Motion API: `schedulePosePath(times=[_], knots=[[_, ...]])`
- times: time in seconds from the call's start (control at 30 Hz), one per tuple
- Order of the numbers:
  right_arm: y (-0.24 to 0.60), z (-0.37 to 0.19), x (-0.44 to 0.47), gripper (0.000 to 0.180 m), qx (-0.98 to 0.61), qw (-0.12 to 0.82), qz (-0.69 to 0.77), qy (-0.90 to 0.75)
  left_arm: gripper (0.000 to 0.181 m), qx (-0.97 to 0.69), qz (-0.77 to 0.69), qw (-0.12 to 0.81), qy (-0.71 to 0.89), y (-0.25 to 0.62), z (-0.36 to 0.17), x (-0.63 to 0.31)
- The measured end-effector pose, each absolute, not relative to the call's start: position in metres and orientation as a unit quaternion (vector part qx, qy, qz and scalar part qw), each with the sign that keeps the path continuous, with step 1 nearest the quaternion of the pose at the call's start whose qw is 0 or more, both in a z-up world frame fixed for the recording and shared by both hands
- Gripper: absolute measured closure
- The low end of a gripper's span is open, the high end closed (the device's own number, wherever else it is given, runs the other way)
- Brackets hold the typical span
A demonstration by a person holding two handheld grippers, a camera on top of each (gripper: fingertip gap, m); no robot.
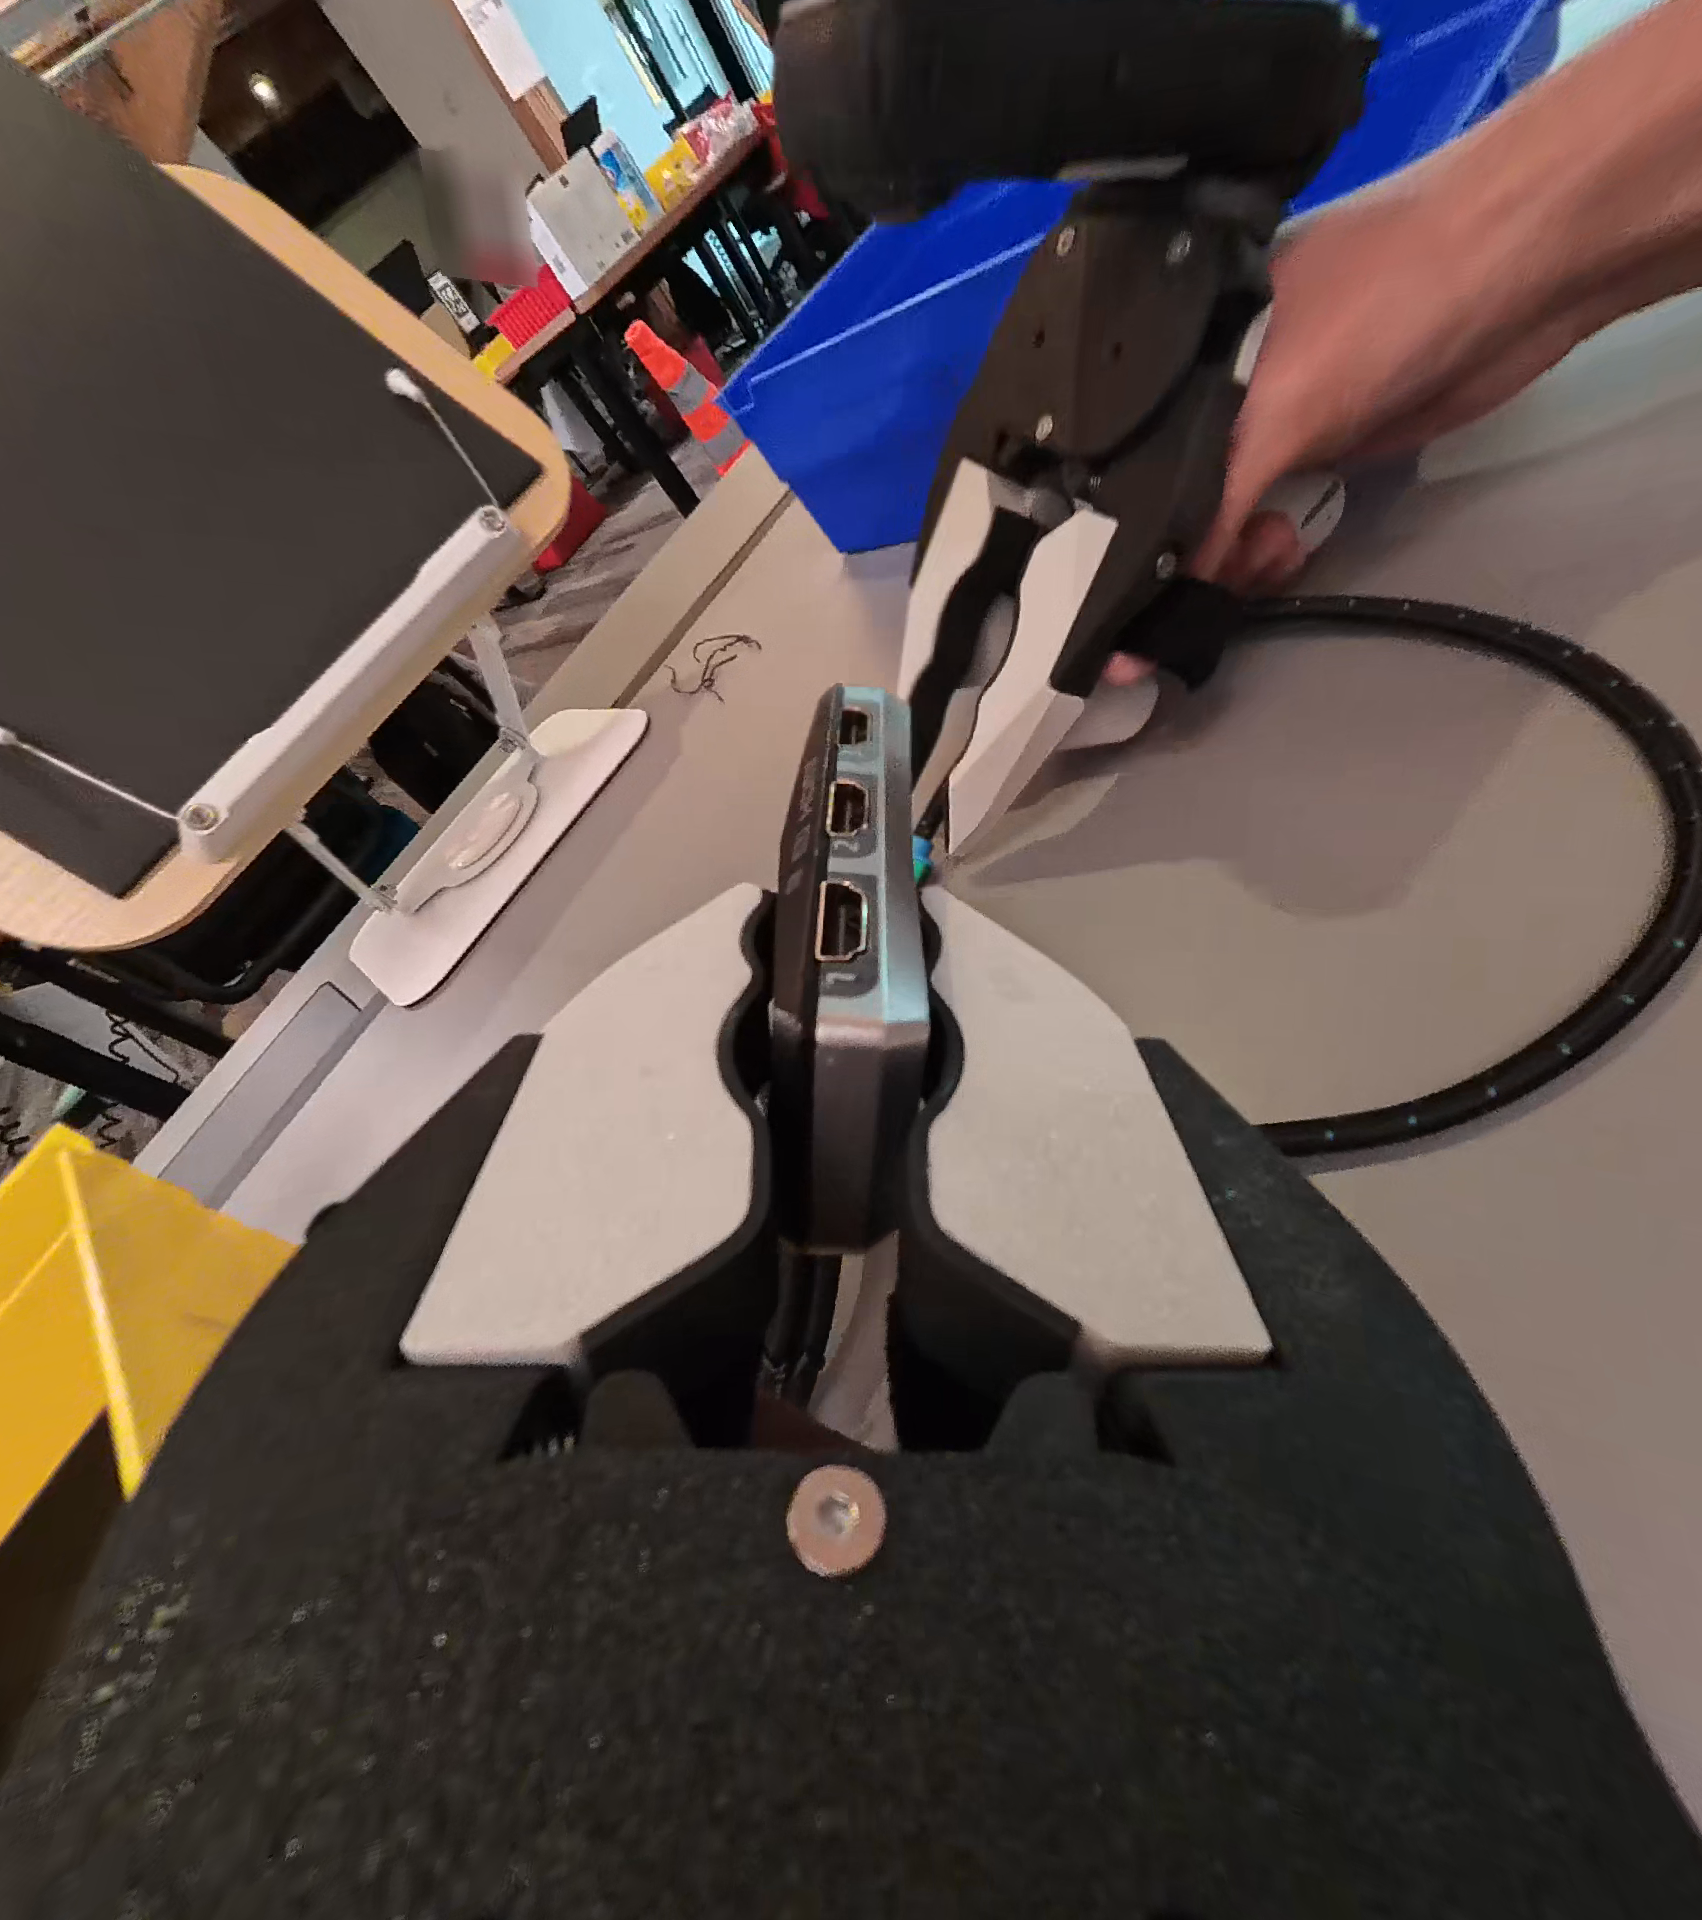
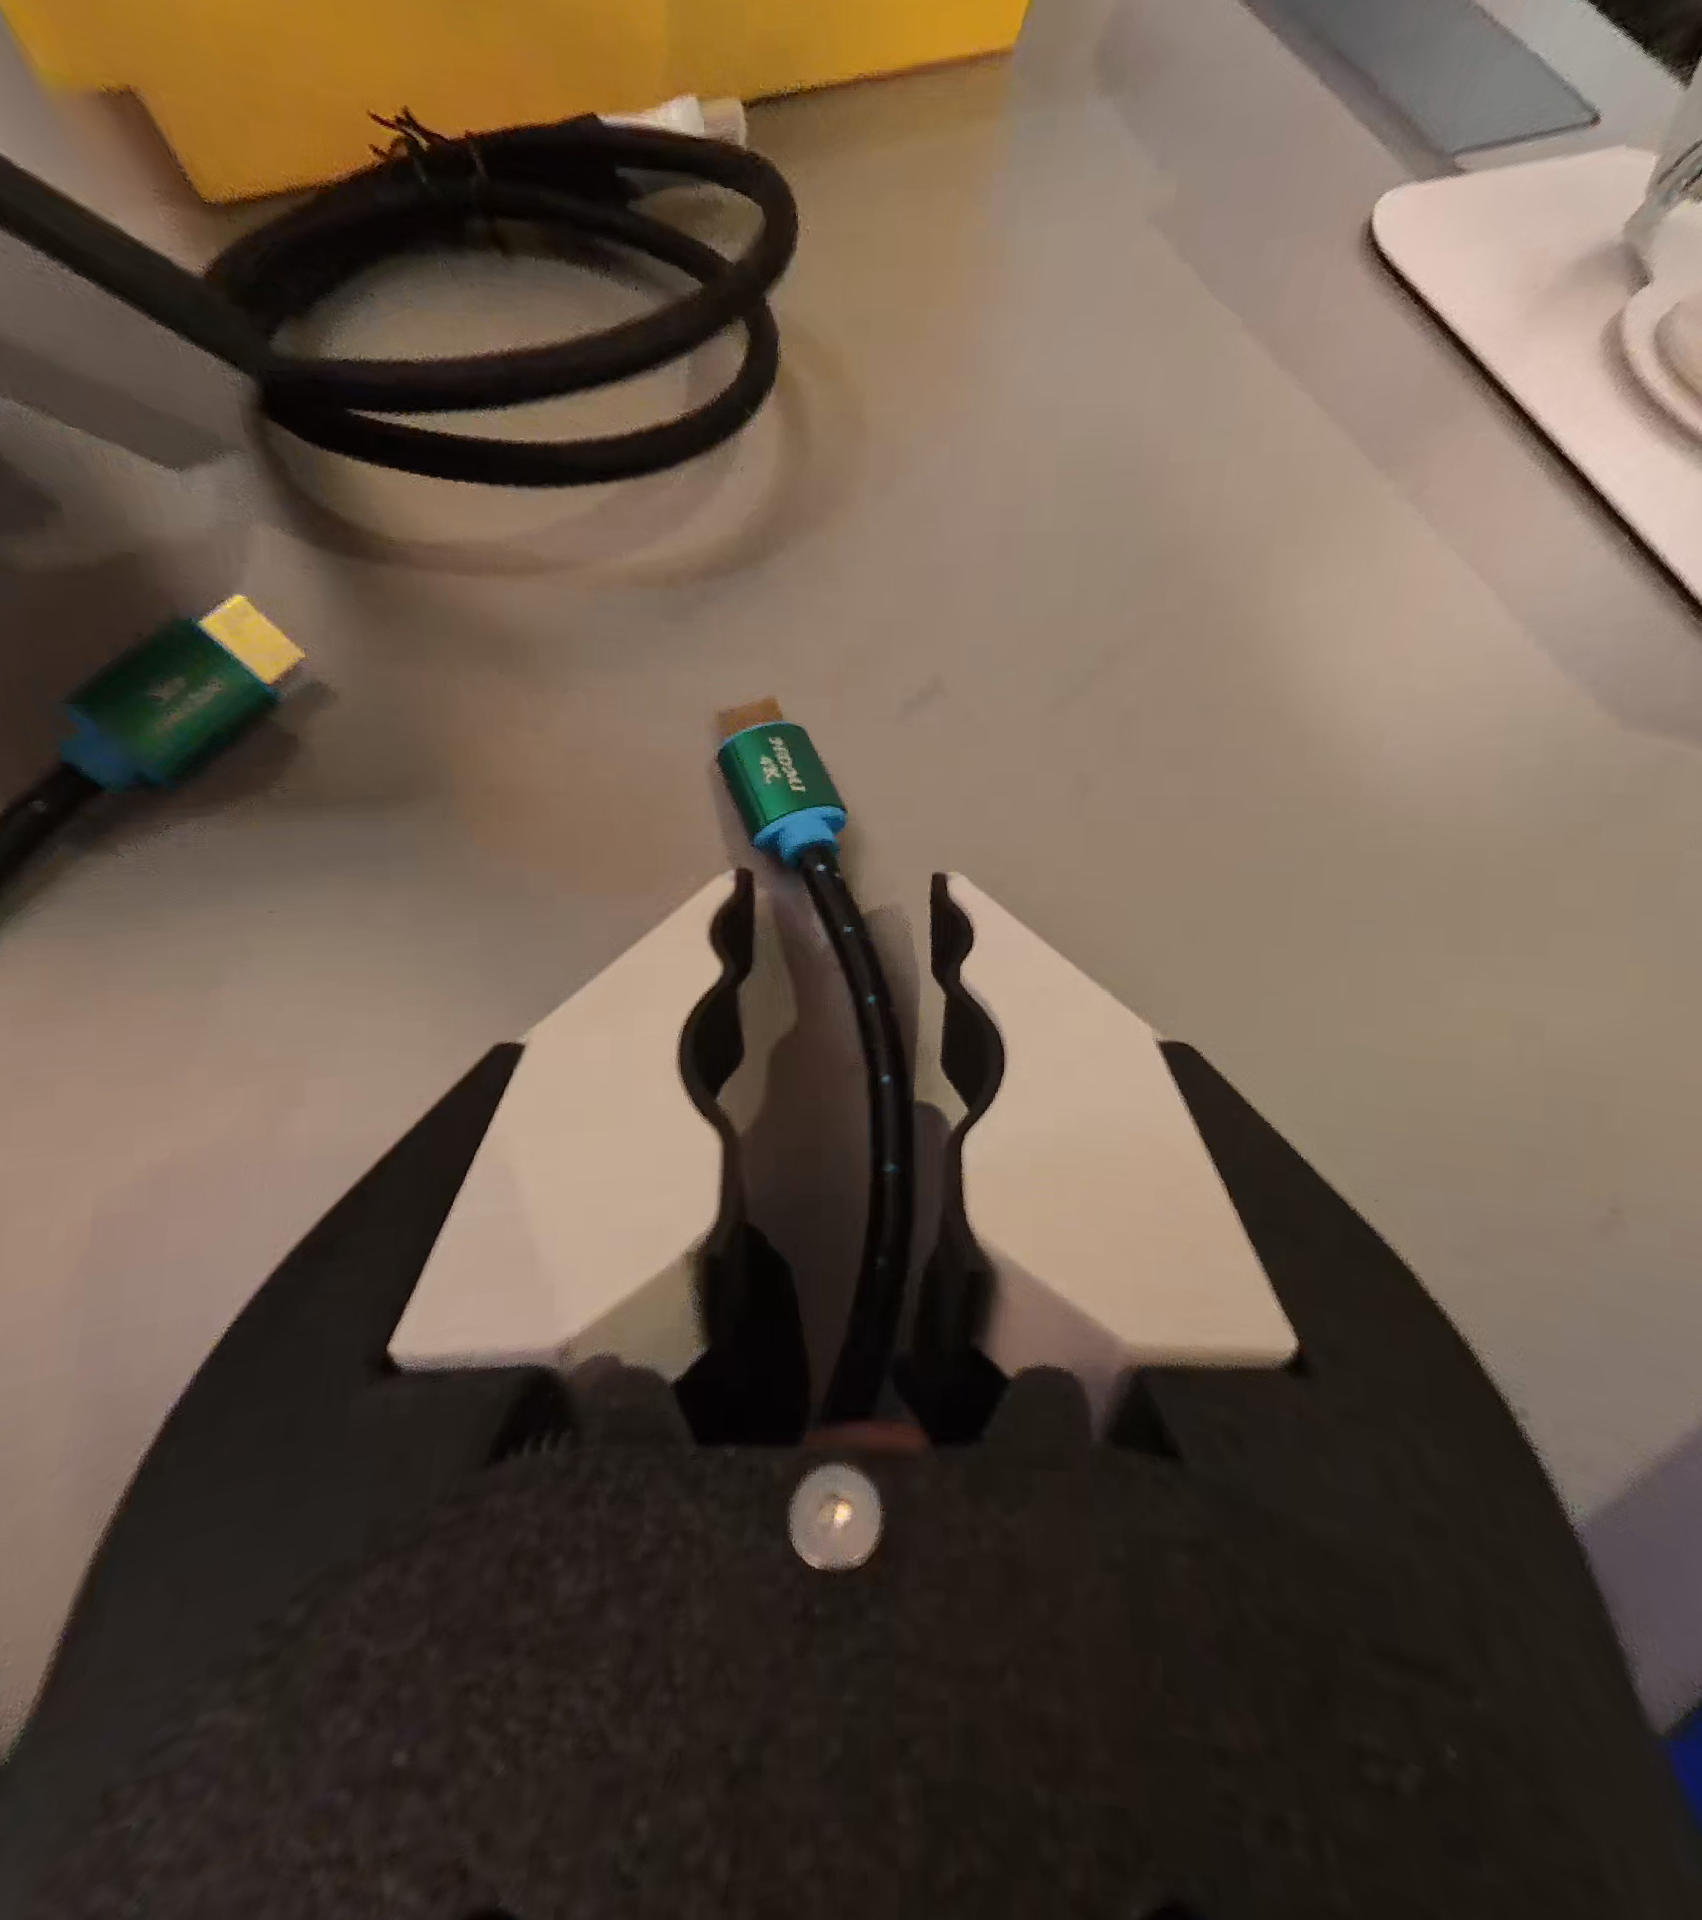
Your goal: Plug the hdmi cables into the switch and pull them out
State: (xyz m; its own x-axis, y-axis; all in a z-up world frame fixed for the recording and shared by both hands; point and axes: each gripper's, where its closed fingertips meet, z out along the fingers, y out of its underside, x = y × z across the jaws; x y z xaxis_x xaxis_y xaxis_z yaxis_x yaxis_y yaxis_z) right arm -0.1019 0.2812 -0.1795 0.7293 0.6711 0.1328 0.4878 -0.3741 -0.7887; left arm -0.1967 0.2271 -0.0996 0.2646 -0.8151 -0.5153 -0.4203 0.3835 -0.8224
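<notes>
1. The left gripper (image 1: pixel 842 997) is clamped on the switch (image 1: pixel 852 997), a dark grey slim box held on edge at frame centre, three ports in a row with small white markings beside them.
2. The right gripper (image 2: pixel 842 894) stands narrowly apart; a black braided cable (image 2: pixel 873 1091) runs between its fingers, not pinched.
3. Just beyond the tips, the cable's green plug (image 2: pixel 779 774) bears pale lettering.
4. A second green plug (image 2: pixel 177 691) lies at mid-left.
5. A coiled black cable (image 2: pixel 514 312) lies upper left on the grey table (image 2: pixel 1242 727).

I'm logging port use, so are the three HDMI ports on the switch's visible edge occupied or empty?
Empty. All three ports on the switch show open sockets; the green plug lies unplugged on the table.
</notes>
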Motion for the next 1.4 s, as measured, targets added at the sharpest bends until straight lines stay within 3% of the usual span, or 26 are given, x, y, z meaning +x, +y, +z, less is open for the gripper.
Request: schedulePosePath(times=[0.17,0.33,0.53,0.67,0.93,1.4], knots=[[0.278,-0.186,-0.102,0.172,-0.831,0.410,0.124,-0.355,0.158,-0.536,-0.179,0.597,0.570,0.230,-0.100,-0.199],[0.247,-0.142,-0.103,0.174,-0.833,0.413,0.153,-0.336,0.159,-0.518,-0.126,0.611,0.585,0.232,-0.105,-0.192],[0.173,-0.098,-0.096,0.174,-0.880,0.319,0.168,-0.308,0.158,-0.461,0.001,0.640,0.615,0.230,-0.105,-0.180],[0.150,-0.096,-0.105,0.174,-0.891,0.277,0.180,-0.310,0.158,-0.432,0.036,0.649,0.625,0.221,-0.102,-0.168],[0.149,-0.086,-0.137,0.174,-0.872,0.278,0.305,-0.263,0.158,-0.408,0.098,0.680,0.601,0.217,-0.091,-0.168],[0.155,-0.086,-0.138,0.174,-0.861,0.279,0.360,-0.224,0.159,-0.395,0.161,0.694,0.581,0.222,-0.091,-0.170]])
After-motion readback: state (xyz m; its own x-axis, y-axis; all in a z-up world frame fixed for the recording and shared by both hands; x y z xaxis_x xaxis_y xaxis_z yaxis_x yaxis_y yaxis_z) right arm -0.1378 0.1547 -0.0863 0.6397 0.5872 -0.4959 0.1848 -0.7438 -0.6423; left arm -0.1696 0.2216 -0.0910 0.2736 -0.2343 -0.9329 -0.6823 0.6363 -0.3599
